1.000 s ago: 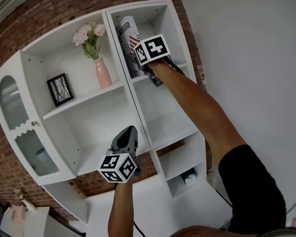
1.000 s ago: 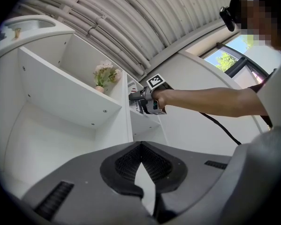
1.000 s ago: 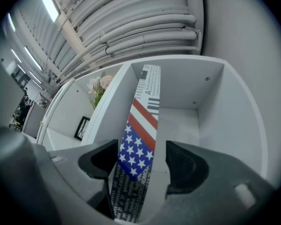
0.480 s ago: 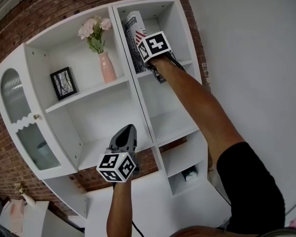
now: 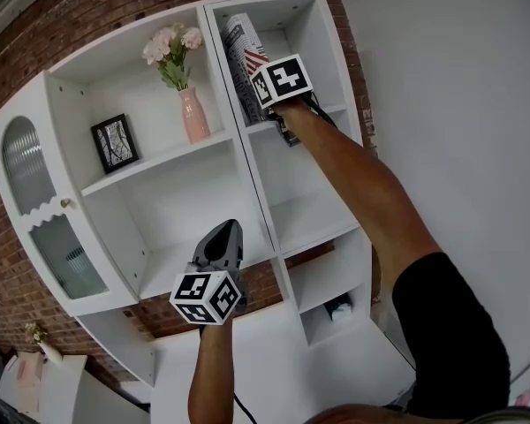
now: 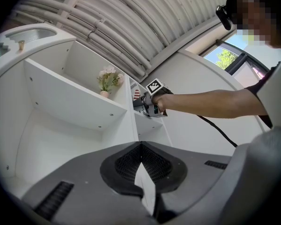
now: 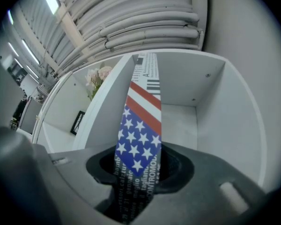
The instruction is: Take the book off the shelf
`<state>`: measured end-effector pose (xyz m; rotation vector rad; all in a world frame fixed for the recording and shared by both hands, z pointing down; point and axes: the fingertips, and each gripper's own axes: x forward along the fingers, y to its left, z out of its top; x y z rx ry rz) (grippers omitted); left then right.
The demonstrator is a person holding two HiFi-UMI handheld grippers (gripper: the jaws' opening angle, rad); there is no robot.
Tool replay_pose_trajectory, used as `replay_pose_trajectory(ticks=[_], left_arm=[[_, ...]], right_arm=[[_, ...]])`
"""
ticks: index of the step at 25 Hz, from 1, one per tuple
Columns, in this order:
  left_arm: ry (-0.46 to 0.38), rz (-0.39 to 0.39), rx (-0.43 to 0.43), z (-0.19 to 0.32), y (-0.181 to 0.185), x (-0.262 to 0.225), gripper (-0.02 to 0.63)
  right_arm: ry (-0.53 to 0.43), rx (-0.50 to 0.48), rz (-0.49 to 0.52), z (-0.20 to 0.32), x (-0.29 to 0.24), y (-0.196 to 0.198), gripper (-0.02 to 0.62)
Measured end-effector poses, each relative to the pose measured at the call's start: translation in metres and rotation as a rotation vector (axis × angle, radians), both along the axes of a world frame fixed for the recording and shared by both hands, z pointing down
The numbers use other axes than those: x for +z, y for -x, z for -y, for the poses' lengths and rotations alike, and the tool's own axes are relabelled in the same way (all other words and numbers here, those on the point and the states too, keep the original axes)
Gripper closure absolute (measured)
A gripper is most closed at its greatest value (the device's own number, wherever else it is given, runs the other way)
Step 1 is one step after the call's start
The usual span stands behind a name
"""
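The book (image 5: 238, 56), with a stars-and-stripes spine, stands upright in the top right compartment of the white shelf unit (image 5: 258, 186), against the divider. My right gripper (image 5: 258, 106) reaches up to it. In the right gripper view the spine (image 7: 141, 125) runs straight between the jaws of the right gripper (image 7: 136, 175), which are closing and touch it on both sides. Lower down, my left gripper (image 5: 229, 232) points at a middle shelf, shut and holding nothing. The left gripper view shows its own jaws of the left gripper (image 6: 141, 146) together and the right gripper (image 6: 141, 105) far off at the book.
A pink vase of flowers (image 5: 193, 111) and a small picture frame (image 5: 113, 143) stand on the upper left shelf. A glass-fronted door (image 5: 37, 203) closes the far left bay. Behind is a brick wall (image 5: 35, 34), and a plain white wall (image 5: 459, 104) lies to the right.
The right gripper's jaws have come in around the book's spine. The view has shifted slightly; the left gripper has barely moved.
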<state>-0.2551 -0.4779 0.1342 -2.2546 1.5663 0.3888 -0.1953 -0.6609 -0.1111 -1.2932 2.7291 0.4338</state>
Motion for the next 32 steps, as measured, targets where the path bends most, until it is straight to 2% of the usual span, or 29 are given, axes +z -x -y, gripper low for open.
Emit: replay_pose_trajectory(ticks=[7, 16, 21, 26, 32], left_arm=[[-0.005, 0.012, 0.046, 0.002, -0.02, -0.002, 0.609], [-0.031, 0.033, 0.109, -0.001, -0.057, -0.009, 0.609], [-0.055, 0.026, 0.129, -0.01, -0.066, -0.019, 0.609], [-0.08, 0.035, 0.145, -0.031, -0.076, 0.01, 0.609], [-0.077, 0.026, 0.157, -0.017, -0.091, -0.027, 0.609]], right_arm=[[-0.053, -0.052, 0.046, -0.033, -0.007, -0.03, 0.44], [-0.143, -0.13, 0.124, -0.091, -0.008, -0.095, 0.443], [-0.18, -0.191, 0.151, -0.131, 0.016, -0.129, 0.443], [-0.224, -0.25, 0.187, -0.184, 0.087, -0.158, 0.443], [-0.201, -0.3, 0.15, -0.186, 0.098, -0.157, 0.443]])
